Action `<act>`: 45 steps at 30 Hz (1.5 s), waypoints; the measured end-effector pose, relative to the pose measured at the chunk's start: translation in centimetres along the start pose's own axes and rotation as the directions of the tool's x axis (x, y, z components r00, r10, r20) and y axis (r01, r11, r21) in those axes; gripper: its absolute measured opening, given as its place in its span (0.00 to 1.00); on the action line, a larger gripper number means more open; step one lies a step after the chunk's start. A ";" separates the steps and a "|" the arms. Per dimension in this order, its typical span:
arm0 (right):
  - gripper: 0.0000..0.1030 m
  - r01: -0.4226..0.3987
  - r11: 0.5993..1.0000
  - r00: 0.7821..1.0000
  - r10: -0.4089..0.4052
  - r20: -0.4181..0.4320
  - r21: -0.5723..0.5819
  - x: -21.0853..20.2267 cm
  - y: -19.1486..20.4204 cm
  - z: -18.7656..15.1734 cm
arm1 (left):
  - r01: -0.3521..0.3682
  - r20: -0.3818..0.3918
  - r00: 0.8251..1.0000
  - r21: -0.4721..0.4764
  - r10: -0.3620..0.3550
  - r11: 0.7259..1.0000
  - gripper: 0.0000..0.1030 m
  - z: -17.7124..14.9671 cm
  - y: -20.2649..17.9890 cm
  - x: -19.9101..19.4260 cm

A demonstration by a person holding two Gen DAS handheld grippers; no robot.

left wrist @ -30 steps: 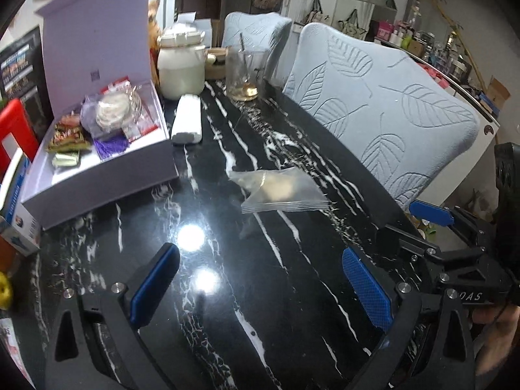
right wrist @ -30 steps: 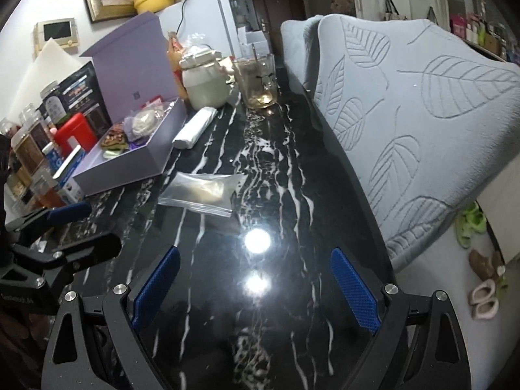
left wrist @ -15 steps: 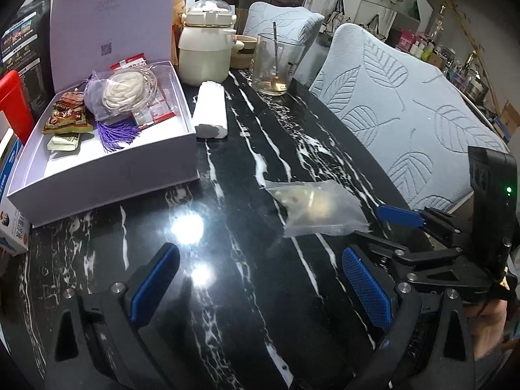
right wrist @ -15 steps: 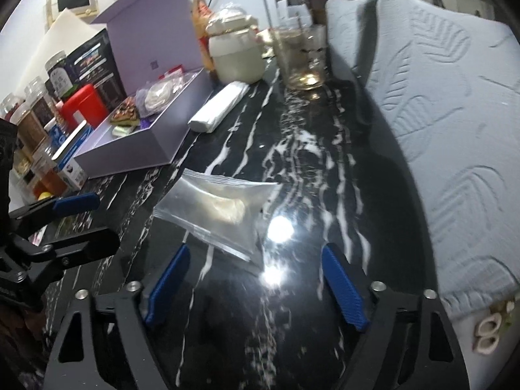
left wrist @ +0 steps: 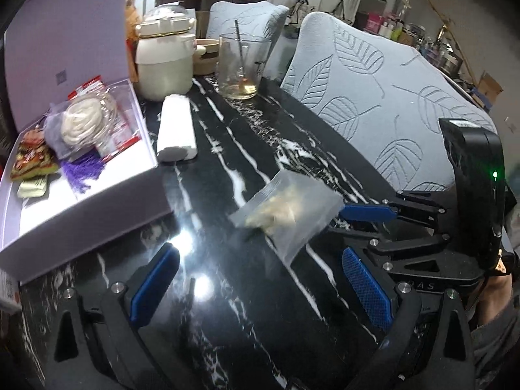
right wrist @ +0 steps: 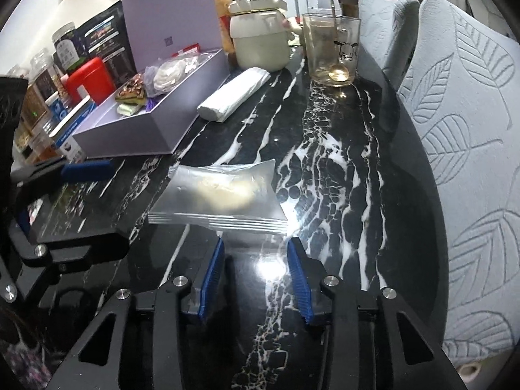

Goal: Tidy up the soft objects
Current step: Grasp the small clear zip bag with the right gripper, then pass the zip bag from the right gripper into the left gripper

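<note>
The right gripper [right wrist: 255,250] is closing on the near edge of the clear bag [right wrist: 217,196] on the black table [right wrist: 341,169]. The left gripper [left wrist: 260,279] is wide open, holding nothing.

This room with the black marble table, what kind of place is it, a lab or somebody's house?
Most likely a home dining area. The marble table carries a used glass with a spoon and a cream ceramic pot, and chairs in quilted leaf-pattern covers stand along its edge.

Place: home dining area
Evidence: black marble table [right wrist: 341,169], padded leaf-pattern chairs [left wrist: 383,97] right, glass with spoon [right wrist: 331,52], food jars [right wrist: 65,45] upper left
</note>
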State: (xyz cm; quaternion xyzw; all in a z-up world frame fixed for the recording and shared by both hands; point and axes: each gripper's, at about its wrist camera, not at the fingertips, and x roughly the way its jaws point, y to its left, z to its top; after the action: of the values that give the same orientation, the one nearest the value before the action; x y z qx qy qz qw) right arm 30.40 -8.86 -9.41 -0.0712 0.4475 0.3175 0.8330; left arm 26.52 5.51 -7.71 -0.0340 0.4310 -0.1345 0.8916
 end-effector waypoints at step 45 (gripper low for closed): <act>0.57 -0.093 0.979 0.995 0.098 0.023 -0.180 0.4 -1.2 1.1 | 0.242 -0.118 0.967 0.131 -0.227 0.961 0.42 0.8 -0.5 3.2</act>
State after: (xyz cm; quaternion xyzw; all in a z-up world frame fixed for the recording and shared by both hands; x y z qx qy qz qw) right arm 32.04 -9.15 -9.21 -0.1193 0.4069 0.3972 0.8139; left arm 28.92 4.10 -9.51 -0.0134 0.4581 -0.2715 0.8463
